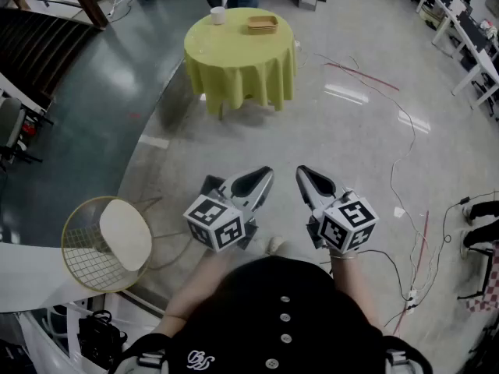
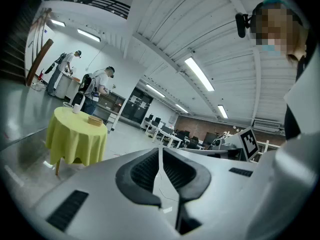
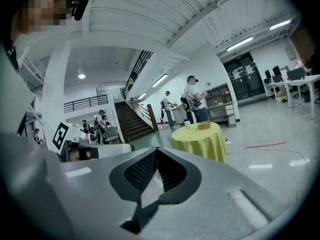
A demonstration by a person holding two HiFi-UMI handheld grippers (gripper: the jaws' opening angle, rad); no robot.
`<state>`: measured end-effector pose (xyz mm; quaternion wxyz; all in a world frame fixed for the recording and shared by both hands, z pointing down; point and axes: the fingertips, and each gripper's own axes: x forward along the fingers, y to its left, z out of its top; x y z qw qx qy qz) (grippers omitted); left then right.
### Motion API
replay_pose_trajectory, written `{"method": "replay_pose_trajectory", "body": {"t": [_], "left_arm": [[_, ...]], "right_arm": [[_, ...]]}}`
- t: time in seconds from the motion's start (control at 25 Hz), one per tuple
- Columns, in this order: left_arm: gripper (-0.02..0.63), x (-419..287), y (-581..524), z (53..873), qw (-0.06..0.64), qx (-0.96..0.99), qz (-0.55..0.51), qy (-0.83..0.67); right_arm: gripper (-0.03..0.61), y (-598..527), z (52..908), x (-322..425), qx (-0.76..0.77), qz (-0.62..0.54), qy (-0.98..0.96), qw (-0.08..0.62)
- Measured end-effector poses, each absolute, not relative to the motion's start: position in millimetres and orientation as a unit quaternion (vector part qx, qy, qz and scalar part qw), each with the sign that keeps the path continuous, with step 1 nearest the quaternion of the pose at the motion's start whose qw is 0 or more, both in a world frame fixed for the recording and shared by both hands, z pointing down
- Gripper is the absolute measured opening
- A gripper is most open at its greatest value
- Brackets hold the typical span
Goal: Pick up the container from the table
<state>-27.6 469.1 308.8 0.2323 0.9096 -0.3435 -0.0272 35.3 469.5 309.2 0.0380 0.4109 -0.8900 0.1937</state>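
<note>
Two hand-held grippers, left, right, jaws together, empty

Gold wire chair with a white seat pad sits lower left, with a black bag just below it. A red cable lies loose on the grey floor at the right. Stairs top left, white desks top right.

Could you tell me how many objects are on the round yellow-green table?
2. A white cylindrical cup stands at the far left of the round yellow-green table; a shallow tan rectangular container lies just right of it, apart. Something small behind them could be hidden.
</note>
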Motion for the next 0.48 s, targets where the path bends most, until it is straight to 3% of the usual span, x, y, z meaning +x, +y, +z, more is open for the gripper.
{"method": "replay_pose_trajectory", "body": {"t": [0.48], "left_arm": [[0.032, -28.3, 460.8, 318.2, 0.240, 0.905, -0.027, -0.349]], "right_arm": [[0.002, 468.3, 318.6, 28.1, 0.405, 0.193, -0.892, 0.051]]}}
